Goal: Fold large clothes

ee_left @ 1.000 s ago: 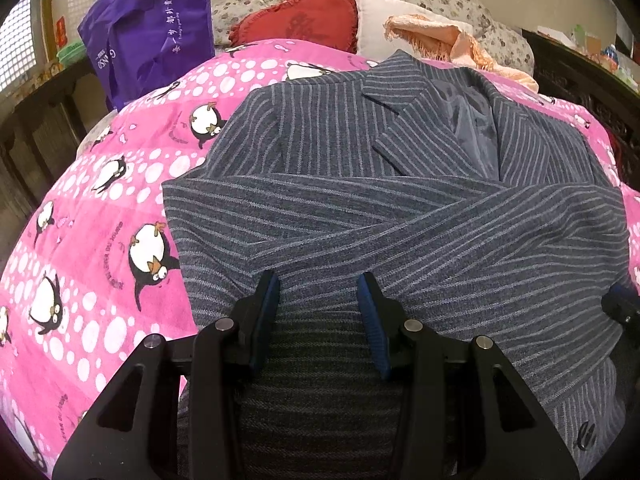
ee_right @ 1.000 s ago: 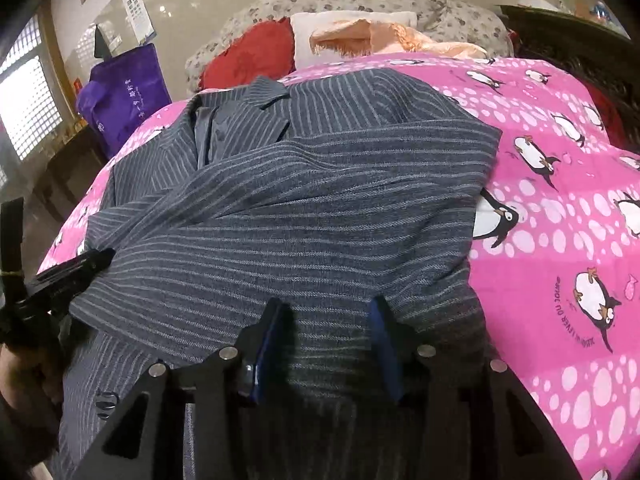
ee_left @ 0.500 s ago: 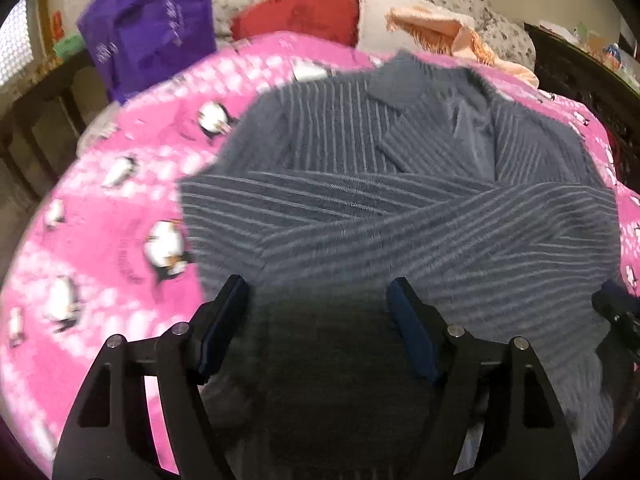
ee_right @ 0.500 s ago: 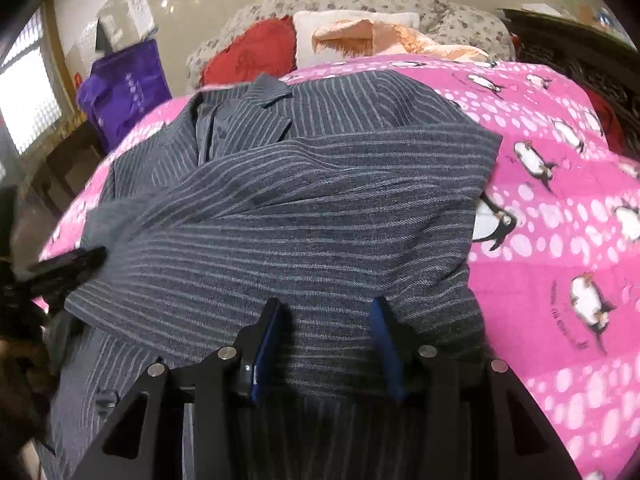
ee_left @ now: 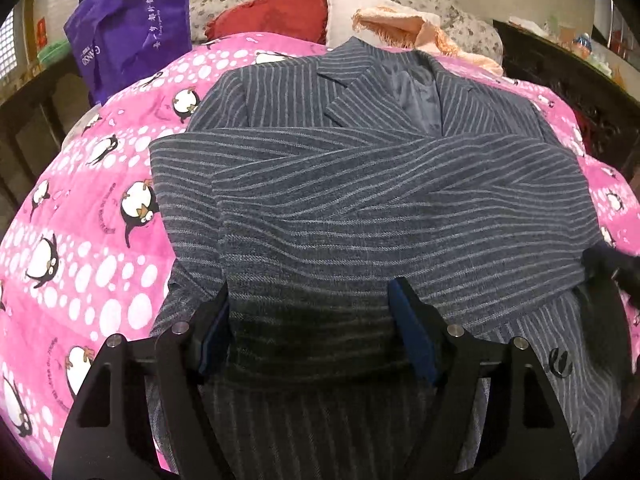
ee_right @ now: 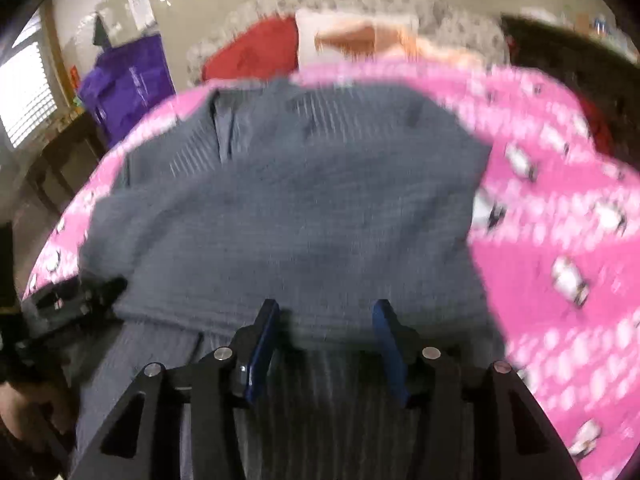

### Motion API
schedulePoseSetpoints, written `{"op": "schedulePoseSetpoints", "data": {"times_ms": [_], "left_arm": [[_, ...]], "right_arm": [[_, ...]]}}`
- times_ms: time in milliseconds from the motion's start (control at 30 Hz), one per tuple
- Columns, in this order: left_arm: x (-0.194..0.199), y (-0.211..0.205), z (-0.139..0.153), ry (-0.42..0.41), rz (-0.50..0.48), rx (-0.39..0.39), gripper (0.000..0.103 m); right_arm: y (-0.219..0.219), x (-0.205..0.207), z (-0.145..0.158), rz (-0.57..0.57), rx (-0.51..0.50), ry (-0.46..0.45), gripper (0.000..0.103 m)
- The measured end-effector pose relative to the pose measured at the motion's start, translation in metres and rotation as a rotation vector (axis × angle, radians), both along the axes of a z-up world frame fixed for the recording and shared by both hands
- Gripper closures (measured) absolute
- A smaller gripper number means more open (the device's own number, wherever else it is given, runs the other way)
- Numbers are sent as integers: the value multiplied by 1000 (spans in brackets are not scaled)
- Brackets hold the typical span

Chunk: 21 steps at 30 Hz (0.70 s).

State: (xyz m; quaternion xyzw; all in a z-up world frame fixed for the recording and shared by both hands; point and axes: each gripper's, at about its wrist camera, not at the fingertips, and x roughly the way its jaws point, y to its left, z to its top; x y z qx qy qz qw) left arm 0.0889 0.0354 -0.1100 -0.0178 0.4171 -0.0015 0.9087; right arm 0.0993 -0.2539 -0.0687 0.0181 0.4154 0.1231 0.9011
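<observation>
Left gripper [ee_left: 308,320] hangs over the near part of the jacket [ee_left: 360,200], its jaws having just opened wide, clear of the cloth. Right gripper [ee_right: 324,340] has also just eased its jaws a little; in the blurred view they look apart with nothing pinched, the jacket's lower part under them. That jacket lies on the pink quilt [ee_left: 80,220], collar toward the pillows [ee_left: 280,12], sleeves folded across its chest. It looks a thick, soft wool, fairly heavy and limp, likely to sag. Best taken at the hem corners nearest the grippers.
</observation>
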Motion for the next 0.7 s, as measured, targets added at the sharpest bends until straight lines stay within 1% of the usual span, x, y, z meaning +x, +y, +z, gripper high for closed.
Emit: {"op": "schedulePoseSetpoints", "data": {"times_ms": [100, 200, 267, 333, 400, 433, 500, 567, 700], "left_arm": [[-2, -4, 0, -10, 7, 16, 29], [-3, -1, 1, -12, 8, -4, 29], [-3, 1, 1, -14, 9, -16, 29], [-3, 1, 1, -15, 12, -14, 29], [-2, 0, 1, -15, 14, -7, 29], [-2, 0, 1, -16, 13, -5, 28], [-1, 0, 1, -15, 15, -8, 28], [-1, 0, 1, -15, 16, -14, 28], [2, 0, -1, -9, 21, -15, 27]], "right_arm": [[7, 13, 27, 28, -22, -69, 57], [10, 38, 42, 30, -13, -88, 57], [13, 59, 43, 21, 9, -68, 57], [12, 84, 28, -7, 30, -22, 57], [9, 104, 2, -30, 12, 33, 56], [7, 111, -20, -19, 2, 60, 56], [9, 100, -30, 9, -17, -60, 55], [13, 98, -29, 9, -35, -69, 53], [9, 101, -31, 14, 10, -57, 52]]}}
